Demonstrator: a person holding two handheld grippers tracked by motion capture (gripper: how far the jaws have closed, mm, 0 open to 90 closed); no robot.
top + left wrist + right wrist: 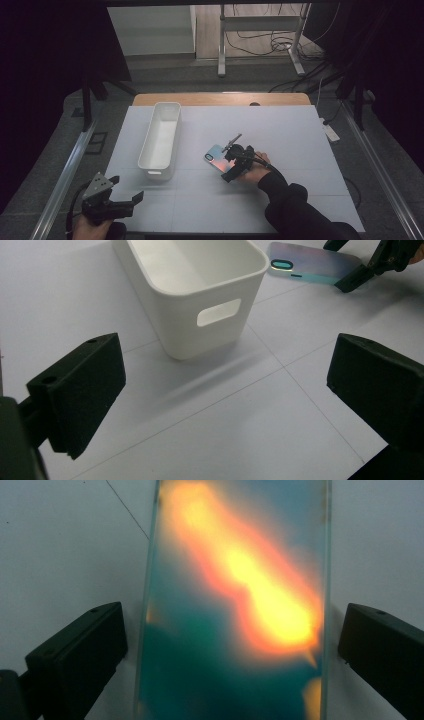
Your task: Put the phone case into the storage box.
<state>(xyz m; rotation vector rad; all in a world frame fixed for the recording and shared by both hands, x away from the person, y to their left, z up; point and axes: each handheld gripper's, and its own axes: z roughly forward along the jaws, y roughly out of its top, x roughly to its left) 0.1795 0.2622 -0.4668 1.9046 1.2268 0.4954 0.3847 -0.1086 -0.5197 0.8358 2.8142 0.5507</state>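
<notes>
two grippers | right gripper jaws astride phone case | left gripper wide, idle

Looking along my left tool, I see its two black jaws standing wide apart with nothing between them but the white table. Ahead sits a white plastic bin, its end wall with a handle slot facing me. Past it at upper right, a shiny iridescent phone case lies flat on the table, with the other tool at its far end, one dark jaw tip against its edge.
</notes>
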